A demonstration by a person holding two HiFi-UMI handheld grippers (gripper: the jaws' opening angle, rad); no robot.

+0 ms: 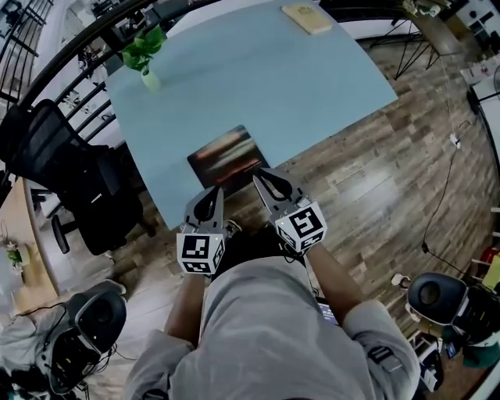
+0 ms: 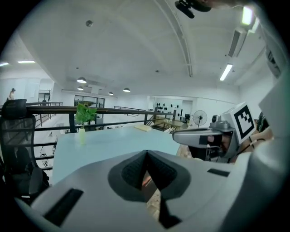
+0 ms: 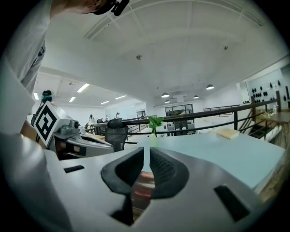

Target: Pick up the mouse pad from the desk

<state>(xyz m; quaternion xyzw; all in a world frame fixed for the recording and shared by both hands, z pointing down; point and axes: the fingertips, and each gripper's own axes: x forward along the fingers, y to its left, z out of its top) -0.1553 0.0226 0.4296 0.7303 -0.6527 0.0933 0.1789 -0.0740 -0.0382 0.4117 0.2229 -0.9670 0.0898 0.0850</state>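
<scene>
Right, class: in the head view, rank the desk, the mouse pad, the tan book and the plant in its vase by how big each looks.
1. desk
2. mouse pad
3. tan book and plant in its vase: these look about equal, and both sit farther from the camera, so I leave them unranked.

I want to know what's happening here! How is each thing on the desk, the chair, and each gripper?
mouse pad, lying flat at the desk's near edge.
left gripper, jaws shut, empty.
right gripper, jaws a slit apart, empty.
plant in vase, upright.
book, closed, lying flat.
office chair, empty.
</scene>
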